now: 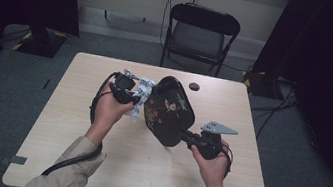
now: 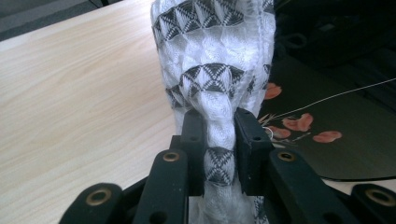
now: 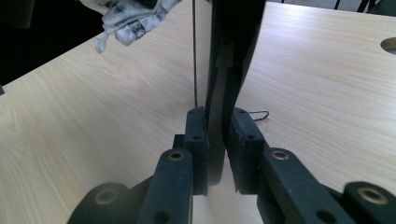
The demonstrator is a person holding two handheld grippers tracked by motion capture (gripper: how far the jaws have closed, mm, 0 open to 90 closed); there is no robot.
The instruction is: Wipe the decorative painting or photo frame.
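A: From the high view, what is the right gripper (image 1: 187, 136) doing?
B: It is clamping the near rim of the black tray (image 1: 170, 108), tilting it above the worktop (image 1: 76, 109) centre; the left gripper (image 1: 134, 99) is pressing a patterned cloth (image 1: 141, 94) against the tray's left edge.

A: And the left gripper view?
B: Jaws are squeezing the cloth (image 2: 212, 70), with the flowered tray (image 2: 327, 140) lying just right and carrying nothing.

A: The right gripper view?
B: Jaws are gripping the tray (image 3: 231, 56) edge-on, upright.

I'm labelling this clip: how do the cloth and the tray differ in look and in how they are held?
The cloth is white, soft and bunched with black triangle bands; the tray is black, rigid and glossy with red flowers. The left tool pinches the cloth's gathered middle; the right tool clamps the tray's thin rim, holding it tilted. Both are gripped above the table.
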